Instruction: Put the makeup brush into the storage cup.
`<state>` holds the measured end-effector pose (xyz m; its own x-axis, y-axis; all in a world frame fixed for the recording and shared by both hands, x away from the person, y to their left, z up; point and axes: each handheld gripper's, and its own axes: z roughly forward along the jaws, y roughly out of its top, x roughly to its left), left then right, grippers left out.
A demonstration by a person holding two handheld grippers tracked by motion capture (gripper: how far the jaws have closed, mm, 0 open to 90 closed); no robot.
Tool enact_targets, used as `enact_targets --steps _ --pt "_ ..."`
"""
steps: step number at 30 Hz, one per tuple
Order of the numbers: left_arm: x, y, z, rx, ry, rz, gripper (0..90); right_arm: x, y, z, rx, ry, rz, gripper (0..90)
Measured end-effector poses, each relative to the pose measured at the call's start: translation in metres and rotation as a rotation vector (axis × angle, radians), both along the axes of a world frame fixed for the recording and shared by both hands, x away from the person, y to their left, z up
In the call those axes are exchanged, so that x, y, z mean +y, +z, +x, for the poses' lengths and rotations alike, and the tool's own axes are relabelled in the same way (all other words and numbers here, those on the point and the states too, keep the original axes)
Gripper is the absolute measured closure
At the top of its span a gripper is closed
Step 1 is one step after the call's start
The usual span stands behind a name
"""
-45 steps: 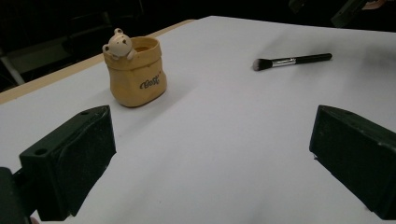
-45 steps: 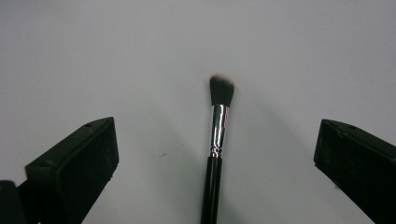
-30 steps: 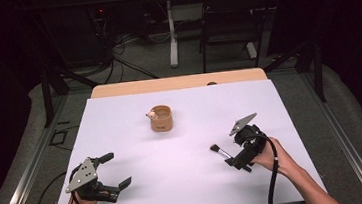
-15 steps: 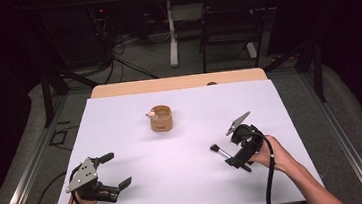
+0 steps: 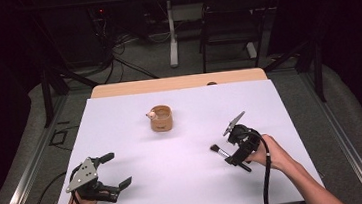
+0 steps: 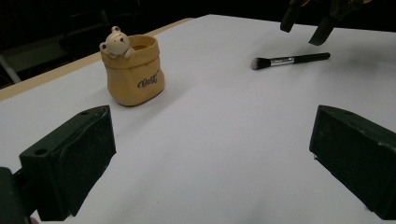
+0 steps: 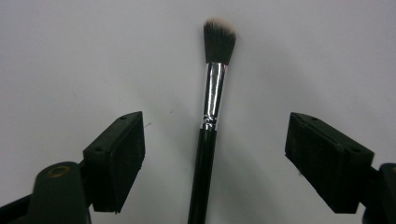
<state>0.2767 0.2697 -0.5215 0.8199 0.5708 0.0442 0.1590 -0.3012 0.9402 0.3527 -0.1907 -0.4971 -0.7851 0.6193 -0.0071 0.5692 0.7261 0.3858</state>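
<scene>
Bare sheet (image 5: 185, 172) around lone pot (image 5: 161, 119)

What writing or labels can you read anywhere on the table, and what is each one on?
"Best": this is my best reading of the dark script lettering on the front of the yellow bear pot; the letters are small and slightly blurred, so the word is not certain.
Makeup brush: no print is visible on its handle or ferrule.
White table cover: no text.

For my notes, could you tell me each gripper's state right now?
Left gripper: open, empty.
Right gripper: open, jaws just closing around the makeup brush, not touching it.
</scene>
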Motion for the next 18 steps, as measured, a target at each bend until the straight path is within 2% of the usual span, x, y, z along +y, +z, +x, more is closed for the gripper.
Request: enact_targets --steps 2,6,7,10,13,14,18 --pt "0.0 0.0 0.0 0.001 0.0 -0.001 0.2 0.001 -0.001 0.0 0.002 -0.006 0.0 22.4" --pt "0.0 0.0 0.0 0.001 0.001 0.0 0.2 0.001 -0.005 0.001 0.012 -0.021 -0.019 32.5" --pt "0.0 0.0 0.0 0.002 0.002 0.0 0.2 0.0 -0.004 0.001 0.028 -0.024 -0.037 35.4" --pt "0.0 0.0 0.0 0.002 -0.001 -0.001 0.2 -0.001 -0.008 0.001 0.041 -0.037 -0.044 43.5" --pt "0.0 0.0 0.0 0.002 0.001 0.0 0.2 -0.001 -0.009 0.0 0.082 -0.04 -0.084 48.5" --pt "0.0 0.0 0.0 0.001 0.0 0.001 0.2 -0.001 -0.013 -0.001 0.065 -0.046 -0.065 50.3" --pt "0.0 0.0 0.0 0.002 -0.002 -0.001 0.2 -0.001 -0.014 -0.001 0.112 -0.039 -0.111 57.5"
